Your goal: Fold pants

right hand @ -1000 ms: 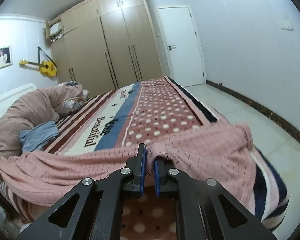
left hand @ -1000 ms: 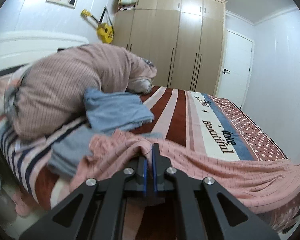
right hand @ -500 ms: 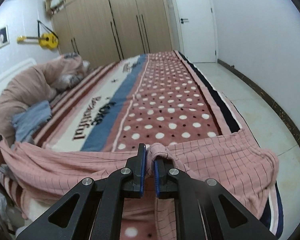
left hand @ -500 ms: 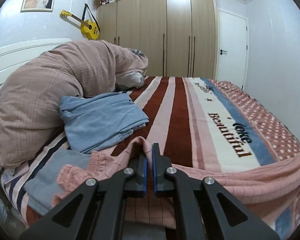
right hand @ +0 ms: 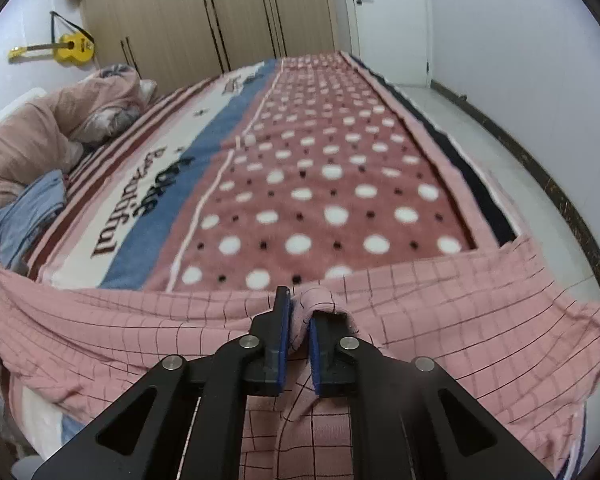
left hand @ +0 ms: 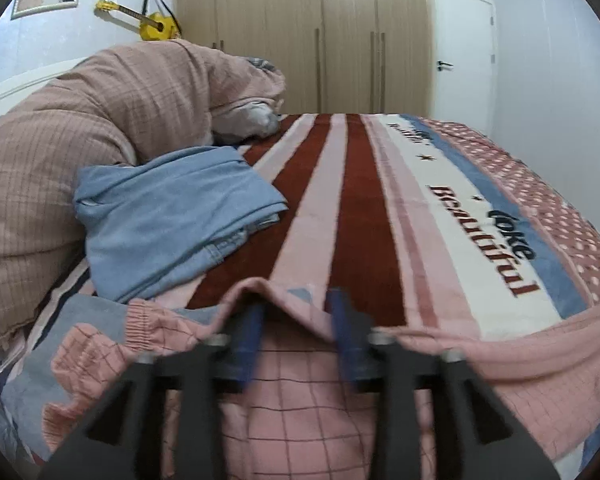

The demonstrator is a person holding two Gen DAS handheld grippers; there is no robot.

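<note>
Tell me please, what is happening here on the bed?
A person with a gripper in each hand is folding pink checked pants laid along the near edge of the bed. The left gripper has just been opening; its jaws now stand apart, with a ridge of the cloth loose between them. The right gripper has begun opening too, but a pinch of cloth still sits between its pads. Folded blue clothes lie nearby.

Each gripper (left hand: 296, 334) (right hand: 298, 334) has black angular linkage arms, silver screws and blue finger pads.
</note>
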